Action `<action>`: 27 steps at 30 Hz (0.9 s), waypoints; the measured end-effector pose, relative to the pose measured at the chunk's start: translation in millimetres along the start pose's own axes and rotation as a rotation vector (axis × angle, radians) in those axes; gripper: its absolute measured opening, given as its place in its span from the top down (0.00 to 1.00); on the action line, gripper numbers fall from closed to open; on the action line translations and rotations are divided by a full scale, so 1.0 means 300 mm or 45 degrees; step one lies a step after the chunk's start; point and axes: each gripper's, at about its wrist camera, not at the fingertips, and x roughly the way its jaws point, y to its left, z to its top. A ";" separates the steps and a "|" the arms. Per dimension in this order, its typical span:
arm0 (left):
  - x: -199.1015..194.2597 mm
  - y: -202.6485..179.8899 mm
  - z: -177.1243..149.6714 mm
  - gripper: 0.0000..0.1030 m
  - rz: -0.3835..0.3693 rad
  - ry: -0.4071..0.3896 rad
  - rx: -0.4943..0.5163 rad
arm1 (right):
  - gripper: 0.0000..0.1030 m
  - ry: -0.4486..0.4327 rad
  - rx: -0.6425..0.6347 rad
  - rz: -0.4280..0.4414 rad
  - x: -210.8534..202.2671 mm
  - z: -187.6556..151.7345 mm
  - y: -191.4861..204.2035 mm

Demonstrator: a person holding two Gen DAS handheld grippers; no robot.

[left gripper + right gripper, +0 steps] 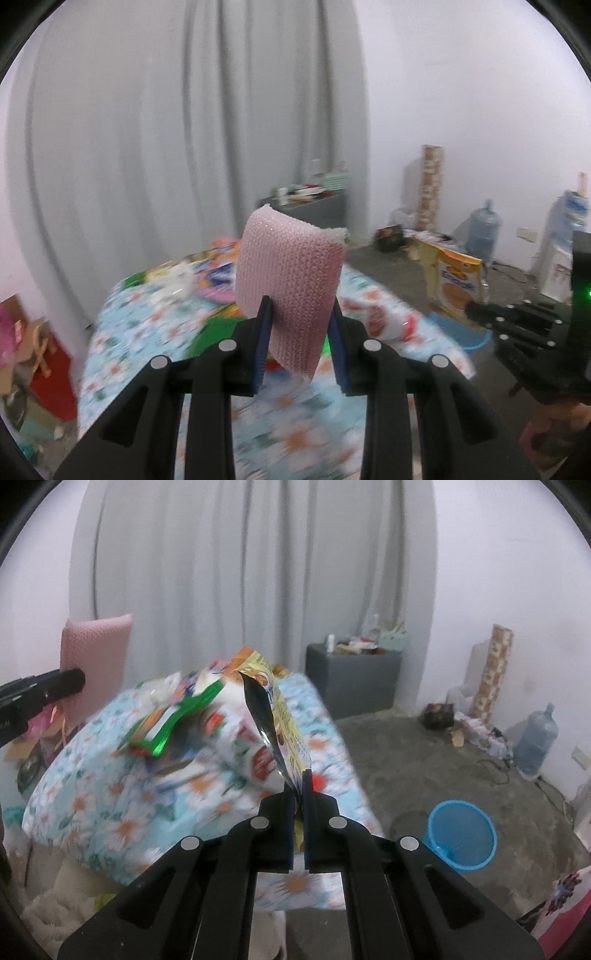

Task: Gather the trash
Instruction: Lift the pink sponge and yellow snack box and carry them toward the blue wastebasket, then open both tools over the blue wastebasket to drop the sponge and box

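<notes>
My left gripper (300, 308) is shut on a pink bubble-wrap sheet (288, 280), which stands curved and upright between the blue pads, above the floral-covered table (155, 332). That pink sheet (96, 653) also shows at the left of the right wrist view. My right gripper (299, 781) is shut on a yellow-orange snack bag (280, 716) with a silver inside, held by its edge above the table (110, 812). The same bag (452, 282) shows at the right of the left wrist view, in front of the right gripper's fingers (480, 312). A blue mesh bin (461, 834) stands on the floor to the right of the table.
More wrappers lie on the table, among them a green packet (166, 731) and a white-and-red wrapper (384, 317). A grey cabinet (352, 683), a patterned roll (493, 672) and a water jug (535, 738) stand by the far wall. Boxes (33, 347) sit at the left.
</notes>
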 end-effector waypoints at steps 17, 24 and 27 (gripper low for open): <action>0.769 -0.677 0.279 0.73 -0.785 0.575 -0.077 | 0.98 0.317 0.603 -0.139 0.273 -0.010 -0.770; 1.140 -0.986 0.198 0.73 -0.834 0.861 -0.053 | 0.98 0.484 0.865 -0.161 0.489 -0.144 -1.041; 1.278 -1.093 0.169 0.73 -0.837 0.912 -0.063 | 0.98 0.480 0.943 -0.189 0.544 -0.177 -1.144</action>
